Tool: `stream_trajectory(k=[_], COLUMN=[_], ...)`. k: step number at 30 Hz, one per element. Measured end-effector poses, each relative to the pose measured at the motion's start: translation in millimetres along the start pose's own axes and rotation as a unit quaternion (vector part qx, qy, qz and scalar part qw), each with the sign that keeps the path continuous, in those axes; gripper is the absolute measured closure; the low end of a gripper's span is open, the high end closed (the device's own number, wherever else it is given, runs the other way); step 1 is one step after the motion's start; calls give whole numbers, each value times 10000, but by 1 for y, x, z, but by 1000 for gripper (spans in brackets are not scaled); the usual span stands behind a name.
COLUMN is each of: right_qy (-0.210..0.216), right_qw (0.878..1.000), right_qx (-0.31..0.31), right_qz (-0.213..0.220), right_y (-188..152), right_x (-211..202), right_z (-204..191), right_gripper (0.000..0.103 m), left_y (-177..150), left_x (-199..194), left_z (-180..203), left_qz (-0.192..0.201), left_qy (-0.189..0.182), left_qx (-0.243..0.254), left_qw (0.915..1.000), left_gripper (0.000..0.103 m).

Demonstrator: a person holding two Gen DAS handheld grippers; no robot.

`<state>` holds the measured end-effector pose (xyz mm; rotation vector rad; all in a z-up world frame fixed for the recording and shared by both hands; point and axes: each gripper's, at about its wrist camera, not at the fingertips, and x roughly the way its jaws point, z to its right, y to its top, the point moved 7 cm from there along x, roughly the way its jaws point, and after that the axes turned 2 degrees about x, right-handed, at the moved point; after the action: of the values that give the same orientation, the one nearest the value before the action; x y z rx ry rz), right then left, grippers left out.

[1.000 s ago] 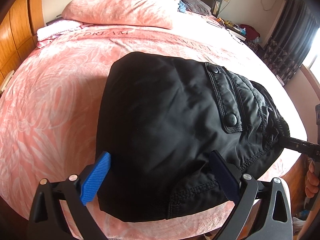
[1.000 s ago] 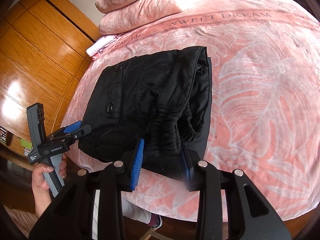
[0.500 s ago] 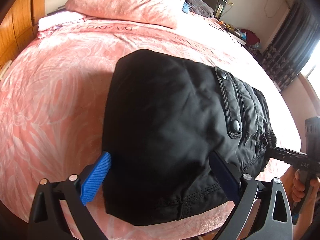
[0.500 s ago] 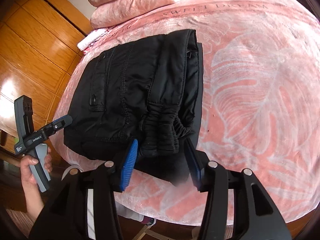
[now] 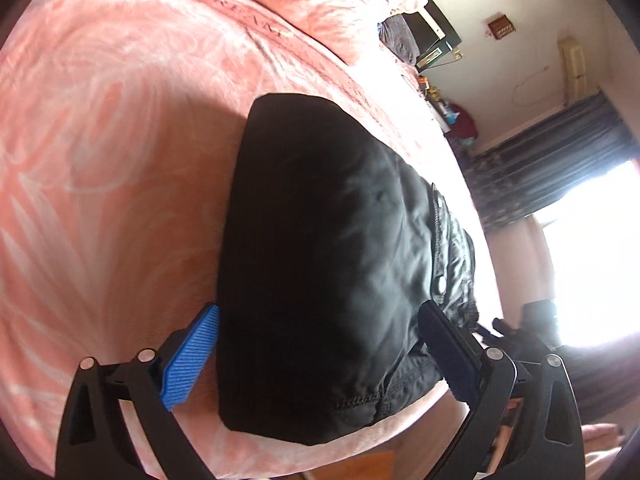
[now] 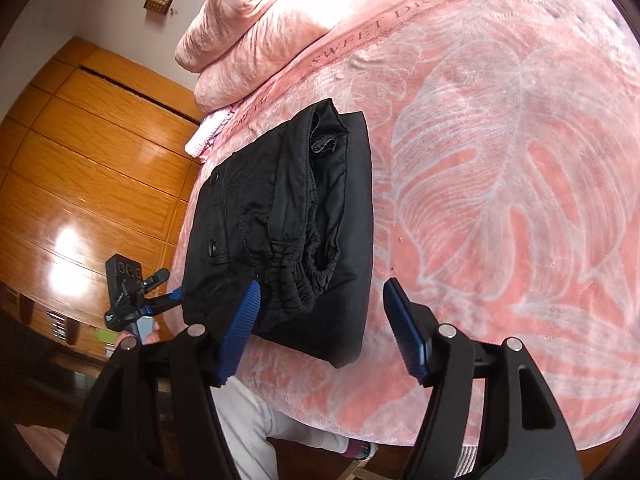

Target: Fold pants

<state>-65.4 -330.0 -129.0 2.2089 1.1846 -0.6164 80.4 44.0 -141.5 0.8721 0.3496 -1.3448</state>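
Observation:
The black pants (image 5: 320,264) lie folded into a thick bundle near the front edge of the pink bed (image 5: 100,160). In the right wrist view the pants (image 6: 288,216) show their elastic waistband (image 6: 298,280) and a snap pocket on top. My left gripper (image 5: 316,356) is open, its blue fingers (image 5: 188,356) straddling the near end of the bundle without pinching it. My right gripper (image 6: 320,332) is open and empty, its fingers spread over the waistband end. The left gripper also shows in the right wrist view (image 6: 168,302), by the bundle's left edge.
Pink pillows (image 6: 256,28) are piled at the head of the bed. A wooden wardrobe (image 6: 92,168) stands to the left. Dark curtains (image 5: 548,168) and a bright window are on the right. The bed edge drops off just under both grippers.
My right gripper has opened wider and pulled back from the waistband. Both cameras have tilted and drawn back from the bundle. The pants have stayed in place.

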Motion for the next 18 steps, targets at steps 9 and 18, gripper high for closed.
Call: stream_trajectory(k=[9, 18], right_qy=[1219, 1818], right_qw=[9884, 9778], right_qx=[841, 916], right_qz=[-346, -503], right_y=[1, 3], right_x=[13, 20], right_z=[26, 27], right_gripper=[33, 24], left_y=[20, 24], left_x=[15, 42], left_z=[-24, -36], left_qz=[-112, -617], left_qy=[-1020, -1291], left_qx=[-316, -55], left_qw=[9942, 9897], left_gripper=[4, 4])
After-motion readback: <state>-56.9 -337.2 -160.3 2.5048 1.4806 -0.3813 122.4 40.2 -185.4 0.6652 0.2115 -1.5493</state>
